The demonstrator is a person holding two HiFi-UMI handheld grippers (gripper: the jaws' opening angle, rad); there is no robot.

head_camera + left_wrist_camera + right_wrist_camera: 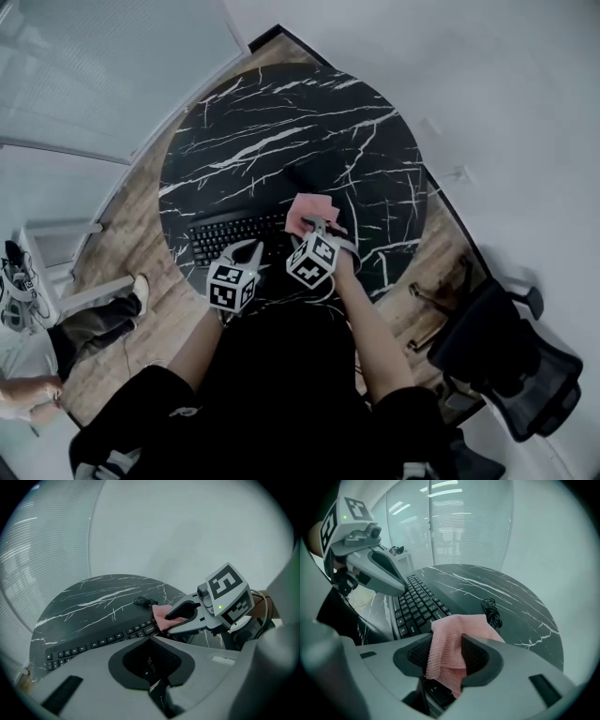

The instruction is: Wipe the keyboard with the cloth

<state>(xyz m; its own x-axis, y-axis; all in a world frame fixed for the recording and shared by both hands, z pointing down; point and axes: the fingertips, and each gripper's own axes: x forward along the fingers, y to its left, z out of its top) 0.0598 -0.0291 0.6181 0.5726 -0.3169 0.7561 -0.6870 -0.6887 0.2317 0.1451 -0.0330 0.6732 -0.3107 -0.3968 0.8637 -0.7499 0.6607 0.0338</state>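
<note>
While your right tool (447,660) is clamped on the pink cloth (457,632), the cloth spreads forward from the jaws over the right end of the keyboard (417,604). Your left tool (152,663) sits just beside the right one, above the keyboard's near edge, its jaws together with nothing between them. You have the keyboard lying on the black marbled tabletop (281,122), toward your side of it. A coiled cable (492,609) rests on the tabletop just beyond the cloth.
</note>
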